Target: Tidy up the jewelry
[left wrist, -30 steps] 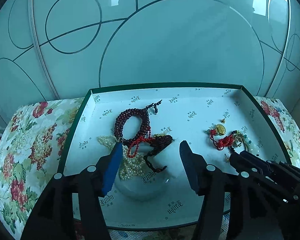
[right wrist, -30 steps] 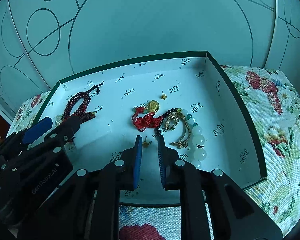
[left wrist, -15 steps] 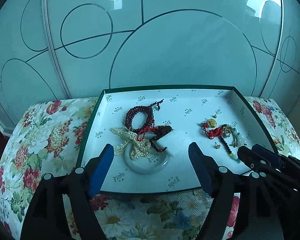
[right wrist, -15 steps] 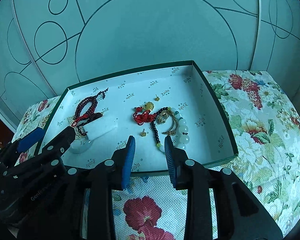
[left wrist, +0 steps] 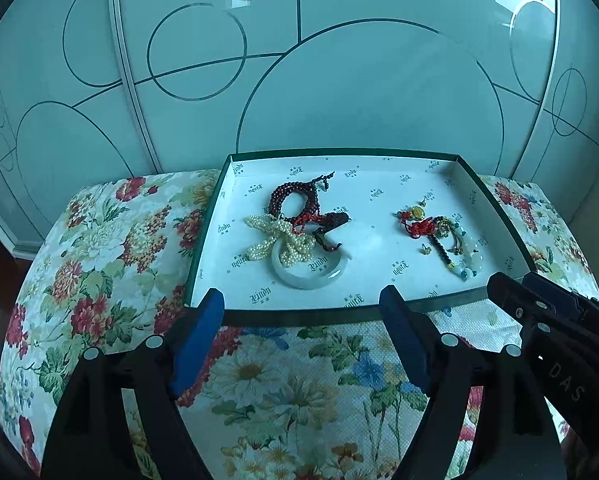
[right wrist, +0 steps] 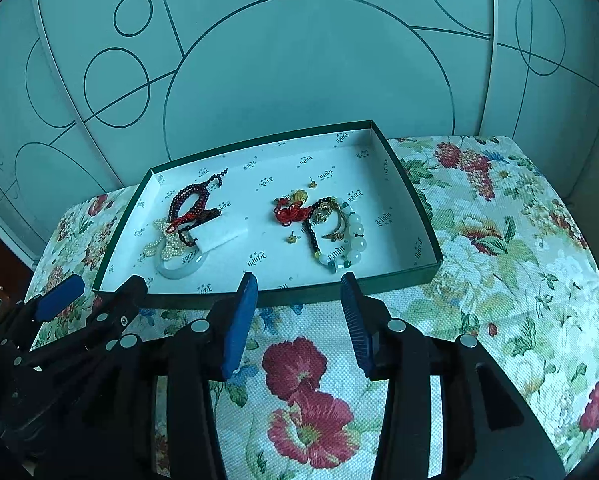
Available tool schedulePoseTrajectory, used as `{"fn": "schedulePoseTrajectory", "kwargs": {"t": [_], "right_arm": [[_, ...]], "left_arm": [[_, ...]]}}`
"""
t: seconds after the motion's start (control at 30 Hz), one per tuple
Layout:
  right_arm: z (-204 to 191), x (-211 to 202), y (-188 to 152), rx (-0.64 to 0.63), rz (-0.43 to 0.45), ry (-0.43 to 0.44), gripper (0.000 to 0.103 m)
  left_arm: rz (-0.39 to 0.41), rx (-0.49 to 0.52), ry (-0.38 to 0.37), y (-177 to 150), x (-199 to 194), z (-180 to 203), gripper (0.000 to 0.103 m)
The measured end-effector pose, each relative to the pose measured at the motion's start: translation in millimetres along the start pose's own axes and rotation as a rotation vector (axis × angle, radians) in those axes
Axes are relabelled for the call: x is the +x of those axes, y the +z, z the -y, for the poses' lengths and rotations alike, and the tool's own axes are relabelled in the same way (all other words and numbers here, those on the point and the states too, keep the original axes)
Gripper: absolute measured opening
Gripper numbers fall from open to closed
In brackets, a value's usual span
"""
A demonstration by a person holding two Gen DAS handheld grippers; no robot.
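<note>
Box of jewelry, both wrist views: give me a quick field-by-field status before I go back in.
box: green-rimmed box, white printed lining, on the floral cloth
left cluster: dark red bead strand, pearl bow and pale bangle, overlapping
right cluster: red cord with gold pendant, pale bead bracelet
loose pieces: small gold stud, another at the back
left gripper: open, empty, short of the box
right gripper: open, empty, short of the box
</note>
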State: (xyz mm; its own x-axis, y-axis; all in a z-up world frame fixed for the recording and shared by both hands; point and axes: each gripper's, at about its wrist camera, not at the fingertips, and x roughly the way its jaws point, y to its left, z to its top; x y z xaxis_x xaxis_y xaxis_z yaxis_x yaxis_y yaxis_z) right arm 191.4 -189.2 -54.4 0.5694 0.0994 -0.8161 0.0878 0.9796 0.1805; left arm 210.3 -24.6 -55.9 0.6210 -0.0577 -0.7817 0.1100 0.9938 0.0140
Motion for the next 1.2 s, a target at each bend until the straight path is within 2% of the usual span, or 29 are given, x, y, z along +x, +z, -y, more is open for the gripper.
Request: {"fn": "schedulePoseTrajectory", "kwargs": {"t": [0.17,0.4,0.57,0.87,1.2], "right_arm": [[-4.3,-23.1,-10.9,-0.006,0.007,-0.001,0.048],[-13.7,-70.8,-19.2,-0.033,0.064,0.006,0.055],[-17.2,-104.6,-23.9,-0.03,0.11,0.027,0.055],[-19.7,-156.2,-39.4,-0.062,0.176,0.032,0.057],[-13.5,-184.3,-48.6,-0.071,0.213,0.012,0.058]], "left_arm": [[0.003,-0.034,0.002,-11.0,-25.9,-10.6,0.08],[0.051,-0.062,0.049,-19.7,-75.1,-19.9,0.084],[0.098,-0.08,0.065,-21.4,-111.1,-24.5,0.085],[0.157,-0.088,0.045,-29.0,-167.7,-20.3,0.086],[0.173,-0.078,0.039,-35.5,-188.6,-11.0,0.086]]}}
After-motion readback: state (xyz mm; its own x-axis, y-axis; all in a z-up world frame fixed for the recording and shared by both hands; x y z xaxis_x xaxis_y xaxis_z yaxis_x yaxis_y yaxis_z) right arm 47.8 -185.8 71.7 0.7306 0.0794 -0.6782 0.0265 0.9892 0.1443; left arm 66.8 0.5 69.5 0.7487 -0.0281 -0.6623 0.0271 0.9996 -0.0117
